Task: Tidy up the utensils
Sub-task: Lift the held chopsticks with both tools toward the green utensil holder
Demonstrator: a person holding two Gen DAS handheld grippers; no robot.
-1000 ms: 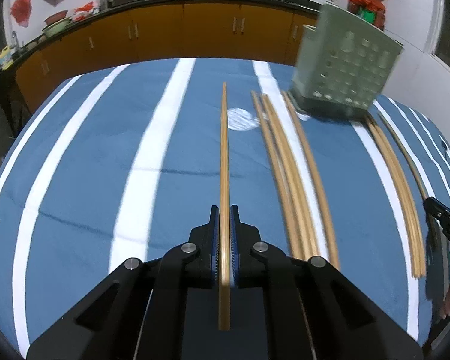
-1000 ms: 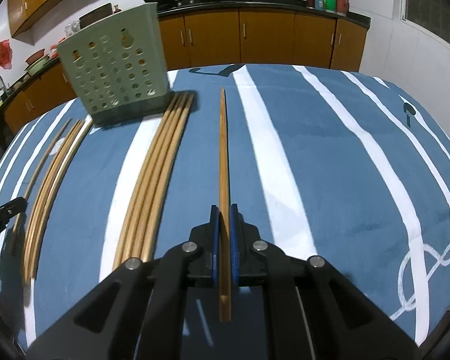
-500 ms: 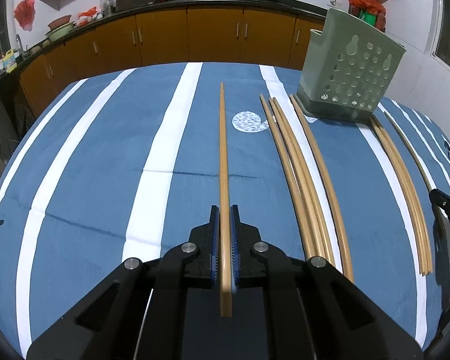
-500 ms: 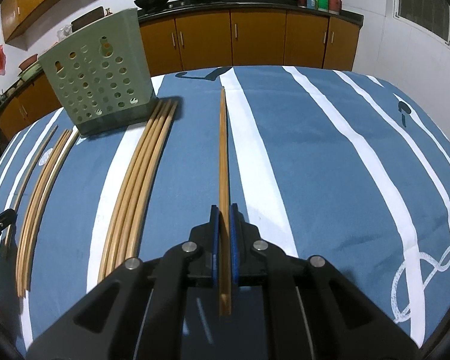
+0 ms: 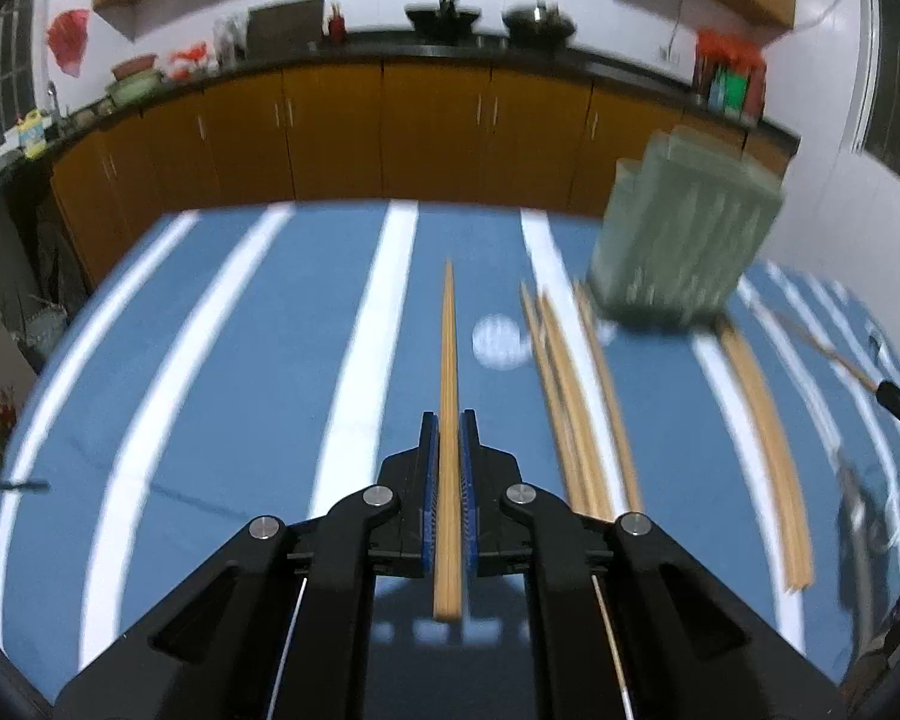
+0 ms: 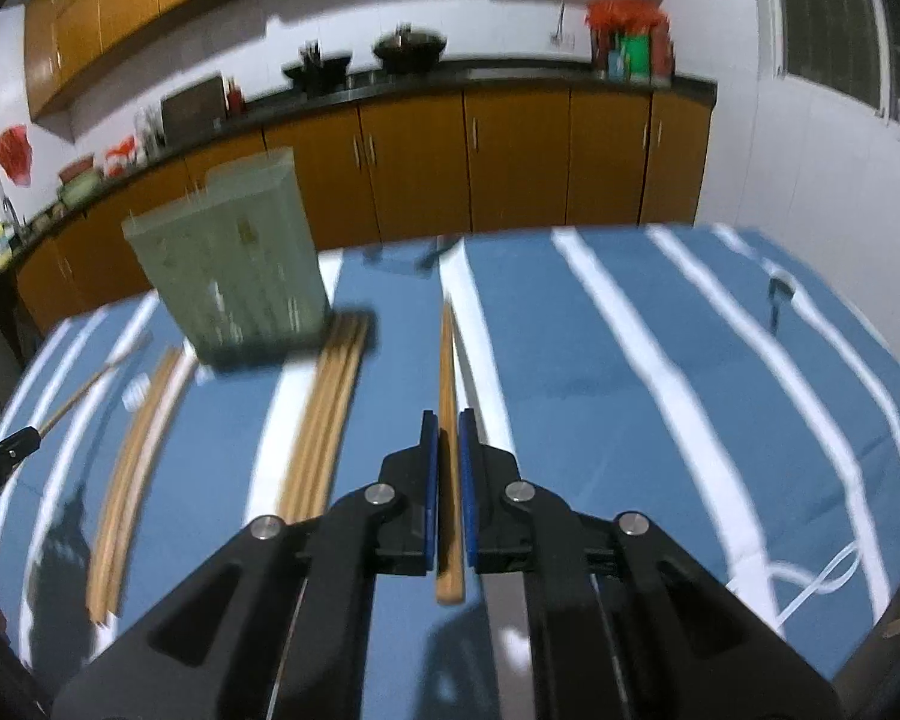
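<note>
Both grippers lifted since a moment ago: left gripper (image 5: 448, 450) clenched on chopstick (image 5: 448, 360), right gripper (image 6: 444, 450) likewise. Remaining chopsticks (image 5: 576, 408) on cloth (image 5: 240, 360) beside holder (image 5: 678, 240). Likely next: carry to holder.

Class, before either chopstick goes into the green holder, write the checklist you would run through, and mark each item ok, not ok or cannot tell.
1. Left gripper shut on a chopstick: ok.
2. Right gripper shut on a chopstick: ok.
3. Green holder standing upright: ok.
4. Holder's top opening free: cannot tell, it is blurred.
5. All loose chopsticks put away: not ok, bundles lie on the striped cloth.
</note>
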